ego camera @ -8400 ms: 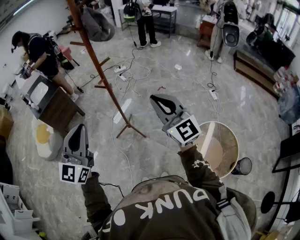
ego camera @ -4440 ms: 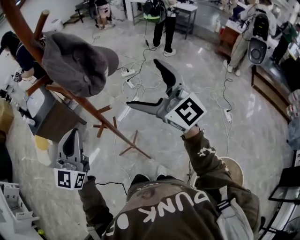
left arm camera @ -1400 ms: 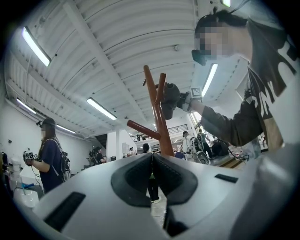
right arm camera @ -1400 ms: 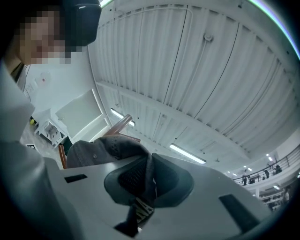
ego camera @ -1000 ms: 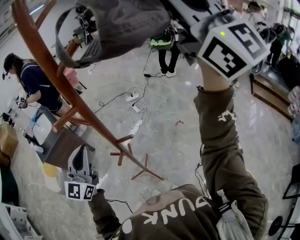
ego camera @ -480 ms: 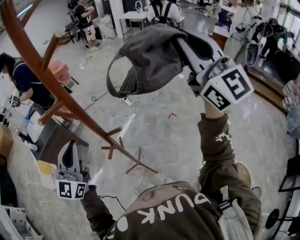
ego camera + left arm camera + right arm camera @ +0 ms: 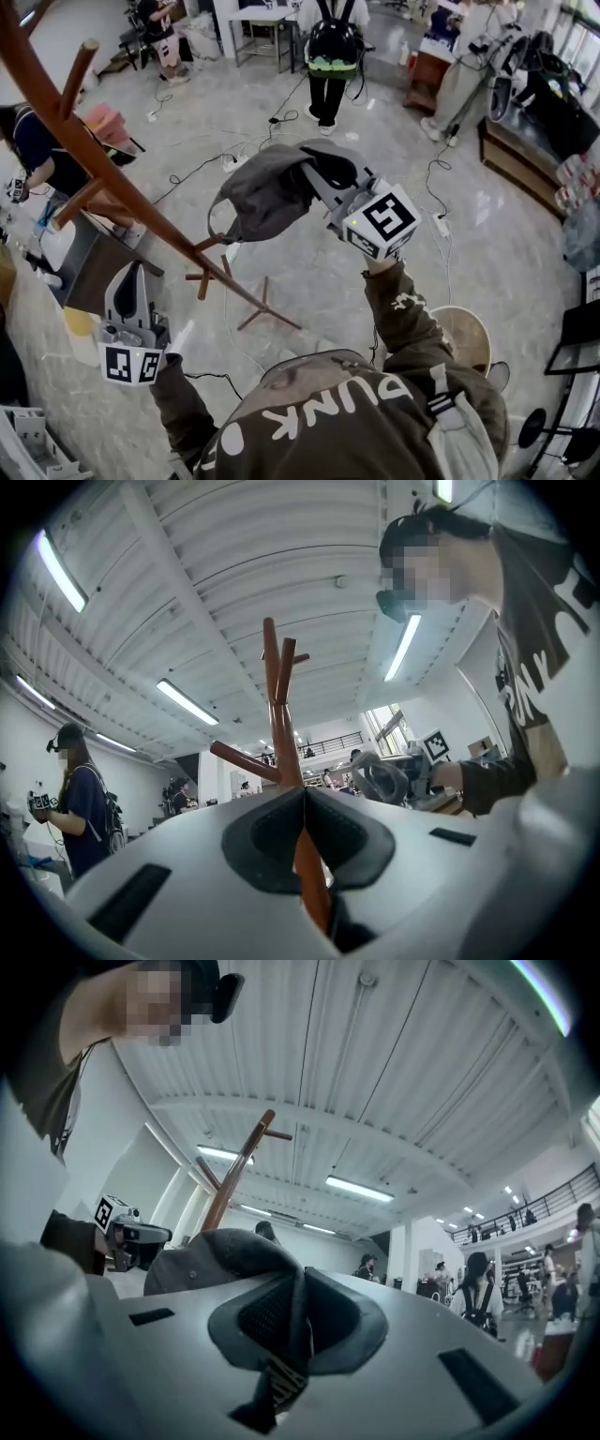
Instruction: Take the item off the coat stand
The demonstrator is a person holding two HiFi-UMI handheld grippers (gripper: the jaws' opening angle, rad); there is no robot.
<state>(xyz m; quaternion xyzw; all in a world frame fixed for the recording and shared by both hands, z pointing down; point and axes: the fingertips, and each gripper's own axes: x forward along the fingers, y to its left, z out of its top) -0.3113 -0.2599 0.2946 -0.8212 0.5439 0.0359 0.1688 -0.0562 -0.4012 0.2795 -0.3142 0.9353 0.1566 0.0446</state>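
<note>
The grey cap (image 7: 267, 192) hangs free of the brown wooden coat stand (image 7: 122, 202), in the air to the right of its leaning pole. My right gripper (image 7: 314, 178) is shut on the cap's edge, with its marker cube toward me. In the right gripper view the cap (image 7: 211, 1255) bulges left of the closed jaws (image 7: 302, 1279), fabric and a strap pinched between them; the stand (image 7: 239, 1171) rises behind. My left gripper (image 7: 127, 277) is held low at the left, shut and holding nothing. In the left gripper view (image 7: 303, 794) the stand (image 7: 277, 696) shows beyond the jaws.
The stand's feet (image 7: 248, 314) rest on a marble floor strewn with cables (image 7: 253, 155). A dark cabinet (image 7: 89, 267) is at the left and a round wooden stool (image 7: 464, 333) at the right. A person with a backpack (image 7: 330, 47) stands at the back, another person (image 7: 28, 141) at the far left.
My right gripper has come down from overhead with the cap and drawn it away from the stand's pegs toward me. The left gripper has hardly moved.
</note>
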